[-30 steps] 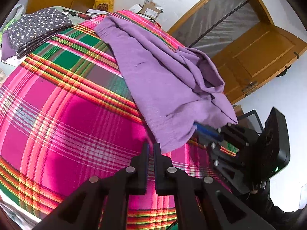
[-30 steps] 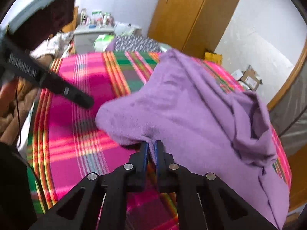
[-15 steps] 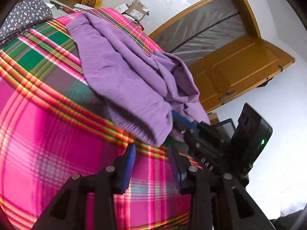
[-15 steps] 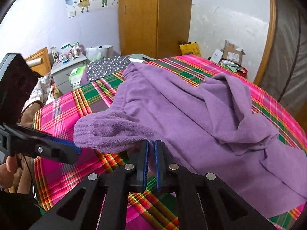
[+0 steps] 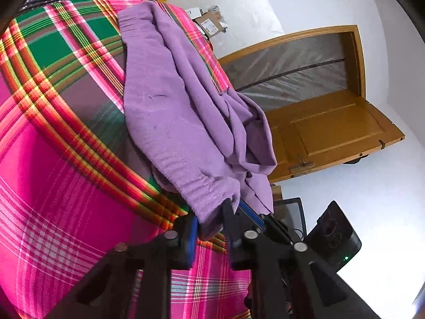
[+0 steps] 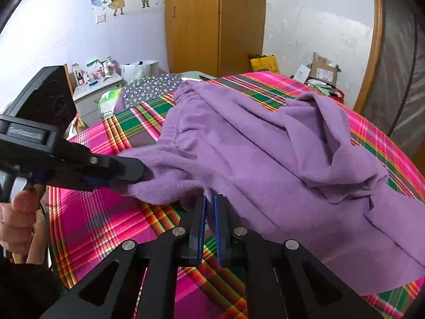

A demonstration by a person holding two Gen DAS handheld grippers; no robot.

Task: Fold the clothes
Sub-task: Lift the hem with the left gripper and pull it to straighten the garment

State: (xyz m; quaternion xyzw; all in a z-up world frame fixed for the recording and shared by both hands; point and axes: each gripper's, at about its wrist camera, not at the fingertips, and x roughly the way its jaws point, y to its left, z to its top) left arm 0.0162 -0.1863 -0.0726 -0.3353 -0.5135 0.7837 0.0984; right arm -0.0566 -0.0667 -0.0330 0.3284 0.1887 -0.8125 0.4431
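Left hand-held gripper (image 5: 209, 219): jaws closing, with the ribbed hem of the purple fleece garment (image 5: 180, 122) between the blue pads. In the right wrist view the same left hand-held gripper (image 6: 143, 171) has its black fingertip pressed into that hem edge, so it's pinching cloth. A hand (image 6: 18, 218) holds its grip at the far left of that view.

Right hand-held gripper (image 6: 208, 204): jaws narrow, nearly together, with a fold of the purple fleece garment (image 6: 265, 159) caught at the tips. It sits just beside the left one on the same hem edge. In the left wrist view the right hand-held gripper (image 5: 255, 216) shows just right of the left fingers, mostly hidden by cloth.

The garment spreads away from both grippers across the bed, with the hem end lifted slightly off the plaid bedspread (image 6: 106, 220). It is bunched into loose folds on the far right side, and the far end lies flat toward the head of the bed.

Beyond the garment there's a folded dotted grey cloth (image 6: 151, 86) at the far edge of the bed. Further out: wooden wardrobe (image 6: 215, 21), nightstand with bottles (image 6: 98, 85), cardboard box (image 6: 322, 73) on the floor, and a wooden door (image 5: 332, 130) to the right of the left gripper.
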